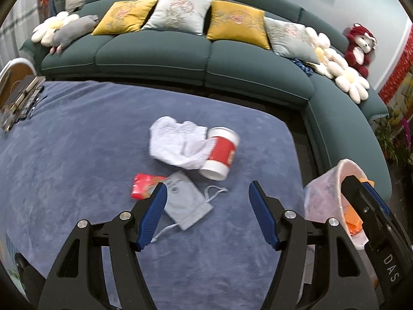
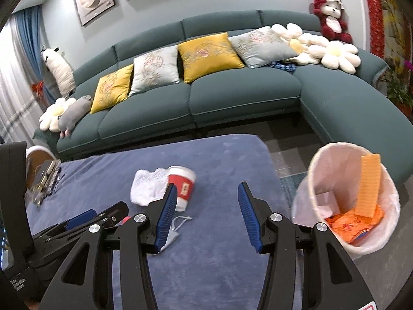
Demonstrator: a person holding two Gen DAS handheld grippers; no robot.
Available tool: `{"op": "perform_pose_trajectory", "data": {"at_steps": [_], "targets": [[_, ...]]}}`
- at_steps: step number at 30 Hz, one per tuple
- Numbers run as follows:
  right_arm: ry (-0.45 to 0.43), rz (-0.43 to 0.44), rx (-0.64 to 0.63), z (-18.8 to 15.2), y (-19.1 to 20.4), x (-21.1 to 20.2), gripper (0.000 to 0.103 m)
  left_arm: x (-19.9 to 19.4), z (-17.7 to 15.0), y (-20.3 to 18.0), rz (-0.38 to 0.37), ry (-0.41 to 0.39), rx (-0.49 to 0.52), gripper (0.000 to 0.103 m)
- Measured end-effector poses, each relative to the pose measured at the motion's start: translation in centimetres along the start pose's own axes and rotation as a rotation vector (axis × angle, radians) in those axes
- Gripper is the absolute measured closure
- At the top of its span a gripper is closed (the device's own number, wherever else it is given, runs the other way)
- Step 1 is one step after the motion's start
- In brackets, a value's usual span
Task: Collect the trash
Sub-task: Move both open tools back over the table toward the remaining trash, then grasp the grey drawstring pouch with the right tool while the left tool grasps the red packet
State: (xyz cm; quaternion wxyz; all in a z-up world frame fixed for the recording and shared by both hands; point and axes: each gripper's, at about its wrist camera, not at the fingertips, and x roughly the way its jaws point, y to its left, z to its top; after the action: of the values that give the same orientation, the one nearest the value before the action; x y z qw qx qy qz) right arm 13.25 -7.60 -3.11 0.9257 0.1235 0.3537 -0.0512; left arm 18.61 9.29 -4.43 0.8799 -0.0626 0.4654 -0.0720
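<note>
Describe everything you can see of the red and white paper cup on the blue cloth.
The red and white paper cup looks like a white paper cup with a red sleeve bearing a small printed mark. It lies on its side on the blue cloth-covered table. The crumpled white cloth rests against it. No fingers touch it.

Left tongs (image 1: 206, 193) spread above grey pouch (image 1: 187, 202); paper cup (image 1: 220, 153) (tipped over) beyond.

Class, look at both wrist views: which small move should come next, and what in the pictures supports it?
Probably ease the left gripper forward and down toward the red wrapper on the blue cloth. Both grippers are open and hold nothing, the wrapper lies just past its left finger, and the lined bin beside the table already holds orange wrappers.
</note>
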Motion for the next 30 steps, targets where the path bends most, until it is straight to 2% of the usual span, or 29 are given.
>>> {"op": "perform_pose_trajectory", "data": {"at_steps": [6, 9, 20, 30], "targets": [[0.03, 0.019, -0.027, -0.7, 2.6, 1.4, 0.055, 0.2, -0.5, 3.0, 0.032, 0.01, -0.03, 0.04], [0.048, 0.024, -0.046, -1.3, 3.7, 2.2, 0.055, 0.5, -1.0, 4.5, 0.049, 0.015, -0.052, 0.032], [0.135, 0.022, -0.065, -3.0, 5.3, 6.8, 0.055, 4.5, -3.3, 9.3, 0.075, 0.113, -0.156, 0.029], [0.264, 0.053, -0.071, -6.0, 7.0, 12.6, 0.055, 7.7, -3.6, 12.1, 0.084, 0.15, -0.176, 0.028]]}}
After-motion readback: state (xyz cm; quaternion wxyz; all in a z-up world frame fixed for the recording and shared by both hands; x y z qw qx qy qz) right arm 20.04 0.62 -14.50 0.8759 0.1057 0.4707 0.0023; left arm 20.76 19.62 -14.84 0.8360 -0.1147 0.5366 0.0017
